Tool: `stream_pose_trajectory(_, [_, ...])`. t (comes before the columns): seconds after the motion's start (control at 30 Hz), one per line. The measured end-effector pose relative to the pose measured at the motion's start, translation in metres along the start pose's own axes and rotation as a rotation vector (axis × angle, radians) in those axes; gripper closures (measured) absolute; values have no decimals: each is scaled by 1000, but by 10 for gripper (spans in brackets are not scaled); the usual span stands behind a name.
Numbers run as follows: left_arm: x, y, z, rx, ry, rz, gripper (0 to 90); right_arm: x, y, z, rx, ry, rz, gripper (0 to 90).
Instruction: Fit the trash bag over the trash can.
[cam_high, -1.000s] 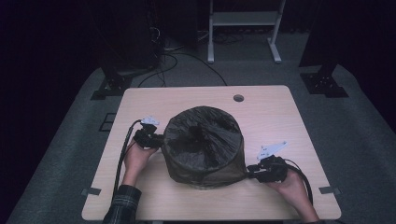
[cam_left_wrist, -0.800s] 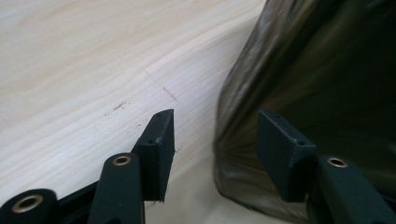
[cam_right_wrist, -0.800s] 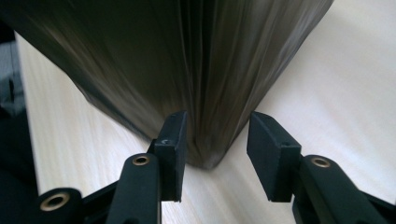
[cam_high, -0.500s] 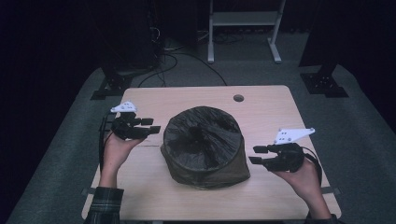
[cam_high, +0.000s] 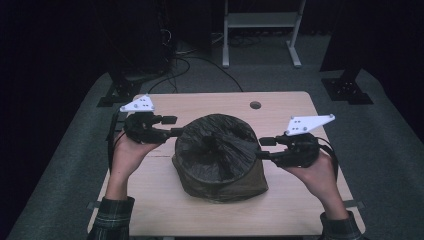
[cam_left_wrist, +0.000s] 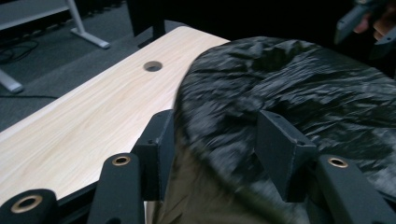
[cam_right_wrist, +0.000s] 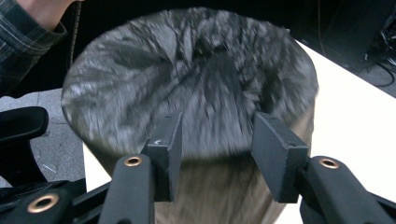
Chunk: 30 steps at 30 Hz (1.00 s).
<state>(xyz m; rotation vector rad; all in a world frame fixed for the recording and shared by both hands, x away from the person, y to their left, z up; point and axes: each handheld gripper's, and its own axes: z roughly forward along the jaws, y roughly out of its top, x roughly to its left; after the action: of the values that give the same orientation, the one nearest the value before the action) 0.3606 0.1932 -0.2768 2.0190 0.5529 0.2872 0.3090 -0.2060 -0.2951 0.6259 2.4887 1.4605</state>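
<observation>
- Seen from the high view, a round bin (cam_high: 220, 157) lined with a black bag stands at the middle of the tabletop (cam_high: 150, 200). The left tongs (cam_high: 172, 126) are just left of the bin, the right tongs (cam_high: 265, 148) just right of it, both open and empty.
- Along the left gripper view, the open jaws stand at the bin's rim (cam_left_wrist: 224, 135); a hole in the tabletop (cam_left_wrist: 152, 66) lies beyond the bin.
- Along the right gripper view, the open jaws face the bin's top (cam_right_wrist: 196, 79); a plaid sleeve (cam_right_wrist: 23, 42) is behind the bin.

Black crinkled liner (cam_high: 216, 142), olive bin (cam_high: 250, 182), pale wood table (cam_high: 165, 205), plaid sleeves (cam_high: 112, 220).
</observation>
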Motion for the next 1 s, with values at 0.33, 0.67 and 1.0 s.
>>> stream_pose_trajectory(0.33, [-15, 11, 34, 78, -15, 73, 438, -2, 26, 36, 49, 24, -30, 478])
stream_pose_trajectory(0.67, [-21, 15, 59, 161, 17, 121, 407, -10, 28, 57, 108, 22, -19, 467])
stream_pose_trajectory(1.0, [-27, 17, 72, 256, 63, 191, 747, -8, 27, 62, 148, 19, -37, 710])
